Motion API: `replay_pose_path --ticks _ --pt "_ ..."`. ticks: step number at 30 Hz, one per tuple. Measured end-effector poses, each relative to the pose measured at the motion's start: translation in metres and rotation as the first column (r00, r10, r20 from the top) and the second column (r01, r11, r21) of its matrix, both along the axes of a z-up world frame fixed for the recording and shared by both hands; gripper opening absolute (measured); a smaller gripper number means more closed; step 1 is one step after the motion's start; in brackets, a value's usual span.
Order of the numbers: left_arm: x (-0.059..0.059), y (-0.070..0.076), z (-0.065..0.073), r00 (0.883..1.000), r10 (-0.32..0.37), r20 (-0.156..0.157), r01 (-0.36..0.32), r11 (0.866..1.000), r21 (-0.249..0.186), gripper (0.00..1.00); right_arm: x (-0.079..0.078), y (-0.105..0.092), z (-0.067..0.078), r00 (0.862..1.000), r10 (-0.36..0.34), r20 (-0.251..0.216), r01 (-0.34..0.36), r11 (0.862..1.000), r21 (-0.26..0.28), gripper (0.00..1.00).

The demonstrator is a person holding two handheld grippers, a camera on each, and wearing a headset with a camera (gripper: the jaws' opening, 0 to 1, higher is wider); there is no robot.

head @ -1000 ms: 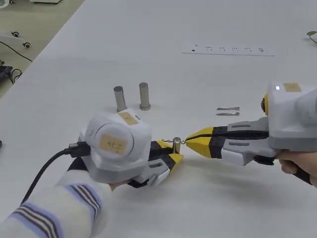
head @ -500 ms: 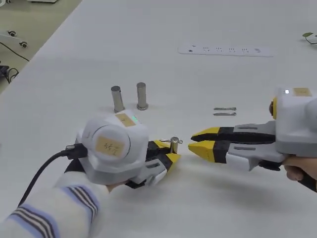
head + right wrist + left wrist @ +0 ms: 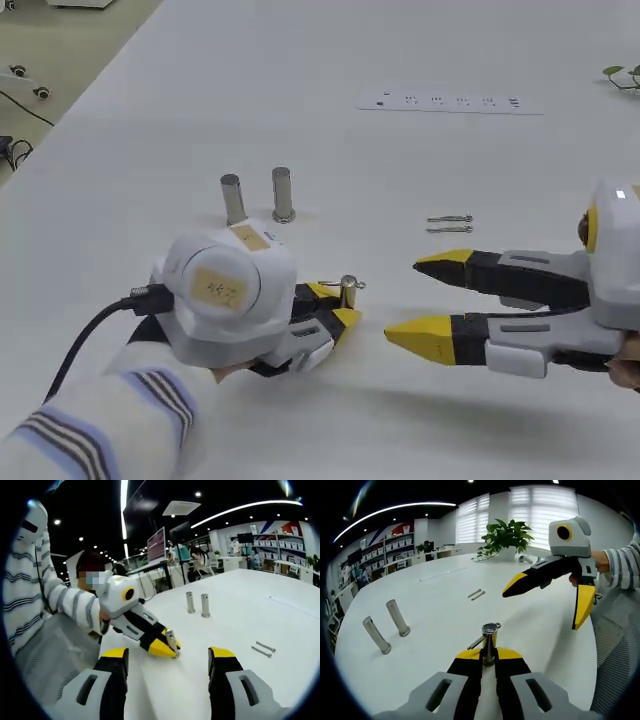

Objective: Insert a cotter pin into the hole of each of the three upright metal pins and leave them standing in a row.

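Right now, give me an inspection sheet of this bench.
Surface: white table.
Job's things: pin upright with a cotter through its top; two bare pins upright behind it; two spare cotters lying flat.
Clutter: socket strip; plant.
Grippers: left tool shut on the pin; right tool open, apart from it.
Cables: black cable from the left tool.
Surroundings: floor beside the table; shelves.

On the workbench (image 3: 300, 80), a metal pin (image 3: 348, 293) with a cotter pin (image 3: 476, 642) through it stands between the left gripper's (image 3: 340, 304) jaws, the right gripper (image 3: 405, 298) near on its right, two more metal pins (image 3: 232, 199) (image 3: 282, 194) side by side behind-left, and two loose cotter pins (image 3: 450, 224) behind-right.
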State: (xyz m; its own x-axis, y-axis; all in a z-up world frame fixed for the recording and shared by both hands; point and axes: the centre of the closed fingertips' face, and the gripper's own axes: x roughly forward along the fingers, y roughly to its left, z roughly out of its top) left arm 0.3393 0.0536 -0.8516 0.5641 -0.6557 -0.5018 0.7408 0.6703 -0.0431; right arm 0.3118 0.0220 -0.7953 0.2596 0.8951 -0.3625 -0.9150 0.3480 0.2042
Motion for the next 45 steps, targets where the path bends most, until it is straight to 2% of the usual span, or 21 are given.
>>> replay_pose_path --ticks 2,3,5,8,10,11,13,16,18,25,27,29,33,36,39,41,45 --pt "0.0 0.0 0.0 1.0 0.002 0.001 -0.002 1.0 0.0 0.07 0.001 -0.004 -0.004 1.0 -0.021 -0.016 0.021 0.999 -0.032 0.75" --pt "0.0 0.0 0.0 1.0 0.003 -0.001 -0.003 1.0 -0.001 0.07 0.001 -0.005 -0.004 1.0 -0.021 -0.006 0.021 0.999 -0.033 0.77" --pt "0.0 0.001 0.0 1.0 0.005 -0.004 -0.005 1.0 0.003 0.07 0.001 -0.007 -0.004 0.999 -0.034 -0.016 0.033 0.999 -0.036 0.8" --pt "-0.001 0.001 0.0 1.0 0.004 -0.004 -0.004 1.0 0.009 0.07 0.0 -0.01 -0.005 0.998 -0.058 -0.023 0.057 0.997 -0.048 0.92" --pt "0.001 0.004 0.0 1.0 0.024 0.001 -0.024 1.0 0.015 0.07 -0.002 -0.012 -0.005 0.998 -0.064 -0.028 0.062 0.997 -0.055 0.96" --pt "0.002 0.007 0.0 0.999 0.036 0.003 -0.036 0.999 0.018 0.07 -0.003 -0.014 -0.005 0.997 -0.068 -0.028 0.067 0.996 -0.06 0.96" --pt "0.005 0.01 0.003 0.999 0.053 -0.012 -0.053 0.999 -0.007 0.07 -0.005 -0.016 -0.004 0.997 -0.076 -0.034 0.074 0.995 -0.059 0.96" --pt "0.01 0.014 0.008 0.999 0.049 0.011 -0.049 0.999 -0.007 0.07 -0.009 -0.02 -0.003 0.994 -0.095 -0.052 0.092 0.994 -0.064 0.97" --pt "0.016 0.017 0.011 0.998 0.058 0.006 -0.058 0.998 -0.019 0.07 -0.011 -0.023 0.0 0.993 -0.108 -0.044 0.105 0.992 -0.072 0.98" --pt "0.035 0.032 0.009 0.997 0.078 -0.003 -0.078 0.997 0.003 0.07 -0.015 -0.031 0.009 0.981 -0.182 -0.061 0.179 0.983 -0.05 1.0" --pt "0.036 0.034 0.009 0.997 0.081 -0.007 -0.081 0.997 -0.002 0.07 -0.016 -0.033 0.01 0.98 -0.189 -0.064 0.186 0.981 -0.054 1.0" --pt "0.037 0.035 0.008 0.998 0.068 0.007 -0.068 0.998 0.013 0.07 -0.018 -0.036 0.009 0.978 -0.198 -0.069 0.194 0.979 -0.059 1.0" --pt "0.037 0.033 0.006 0.999 0.044 0.002 -0.044 0.999 0.012 0.07 -0.02 -0.039 0.008 0.975 -0.209 -0.071 0.205 0.977 -0.067 1.0" --pt "0.036 0.031 0.004 1.0 0.024 0.013 -0.024 0.999 0.027 0.07 -0.021 -0.041 0.007 0.974 -0.214 -0.07 0.208 0.975 -0.08 1.0" --pt "0.036 0.03 0.002 1.0 0.022 0.006 -0.022 0.999 0.026 0.07 -0.021 -0.043 0.007 0.973 -0.221 -0.071 0.215 0.973 -0.084 1.0" --pt "0.036 0.03 0.002 0.999 0.037 -0.015 -0.037 0.999 -0.002 0.07 -0.022 -0.044 0.008 0.972 -0.223 -0.073 0.217 0.973 -0.085 1.0" --pt "0.035 0.031 0.001 1.0 0.029 -0.012 -0.029 1.0 -0.002 0.07 -0.02 -0.044 0.01 0.968 -0.237 -0.078 0.232 0.971 -0.066 1.0"
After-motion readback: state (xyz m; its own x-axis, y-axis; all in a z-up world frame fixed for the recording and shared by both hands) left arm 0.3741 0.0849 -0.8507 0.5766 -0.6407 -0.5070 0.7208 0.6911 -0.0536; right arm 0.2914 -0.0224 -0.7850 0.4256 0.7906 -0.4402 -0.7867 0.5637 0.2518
